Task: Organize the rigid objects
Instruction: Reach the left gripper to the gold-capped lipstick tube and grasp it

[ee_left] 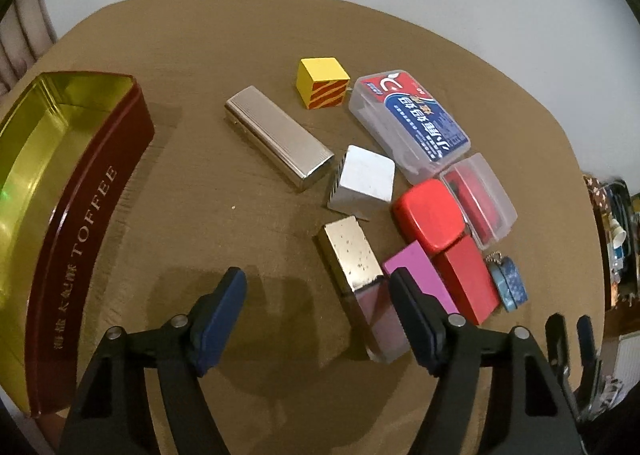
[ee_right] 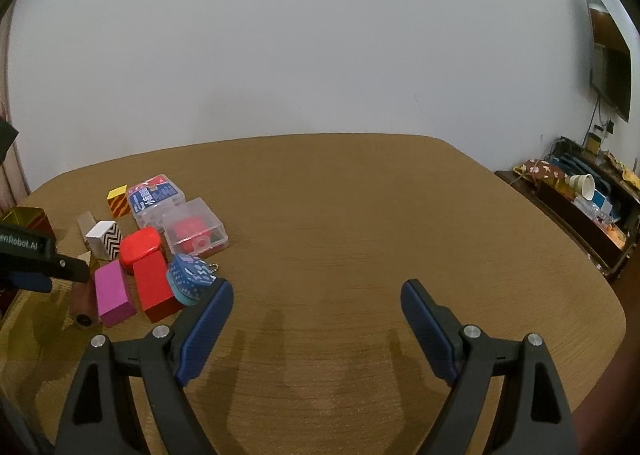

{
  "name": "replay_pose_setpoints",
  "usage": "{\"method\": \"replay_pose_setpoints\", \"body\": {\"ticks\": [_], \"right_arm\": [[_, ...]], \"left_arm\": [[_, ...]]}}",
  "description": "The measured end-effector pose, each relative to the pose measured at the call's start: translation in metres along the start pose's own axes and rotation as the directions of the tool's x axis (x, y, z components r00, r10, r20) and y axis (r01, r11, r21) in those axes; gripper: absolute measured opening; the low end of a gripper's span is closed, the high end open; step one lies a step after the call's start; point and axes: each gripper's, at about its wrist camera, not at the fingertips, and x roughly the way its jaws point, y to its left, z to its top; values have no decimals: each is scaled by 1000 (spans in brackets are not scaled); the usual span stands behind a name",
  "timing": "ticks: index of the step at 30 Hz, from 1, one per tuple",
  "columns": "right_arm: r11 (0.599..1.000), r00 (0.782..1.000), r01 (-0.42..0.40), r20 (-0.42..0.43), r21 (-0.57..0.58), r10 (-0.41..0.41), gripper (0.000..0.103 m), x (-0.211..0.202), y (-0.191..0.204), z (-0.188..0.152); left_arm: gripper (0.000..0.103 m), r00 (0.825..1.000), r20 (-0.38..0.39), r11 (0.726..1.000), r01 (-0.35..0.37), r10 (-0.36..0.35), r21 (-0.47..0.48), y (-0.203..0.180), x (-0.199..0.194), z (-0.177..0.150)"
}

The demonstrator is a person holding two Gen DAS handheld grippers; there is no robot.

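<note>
Both the left tongs (ee_left: pixel 318 289) and right tongs (ee_right: pixel 316 303) gape wide, holding nothing. The blocks and boxes cluster just right of the left tongs, the toffee tin (ee_left: pixel 92 191) left. Closing on the gold block (ee_left: pixel 350 257) could nudge its touching neighbours.

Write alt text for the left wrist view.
The open left gripper hovers over a brown table, holding nothing. Ahead to the right lies a cluster of small blocks and cases, including a long silver bar and a yellow striped cube. An open red toffee tin sits left.
</note>
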Motion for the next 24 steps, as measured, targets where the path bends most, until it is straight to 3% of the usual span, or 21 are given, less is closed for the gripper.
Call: {"method": "replay_pose_setpoints", "body": {"ticks": [6, 10, 16, 24], "right_arm": [[1000, 1000, -6, -11, 9, 6, 88, 4, 0, 2], [1000, 1000, -8, -12, 4, 8, 88, 5, 2, 3], [1000, 1000, -7, -15, 0, 7, 88, 8, 6, 3], [1000, 999, -26, -29, 15, 27, 88, 10, 3, 3]], "left_arm": [[72, 999, -32, 999, 3, -5, -37, 3, 12, 16], [75, 999, -28, 999, -41, 41, -11, 10, 5, 9], [73, 996, -52, 995, -79, 76, -56, 32, 9, 17], [73, 995, -93, 999, -49, 47, -22, 18, 22, 21]]}}
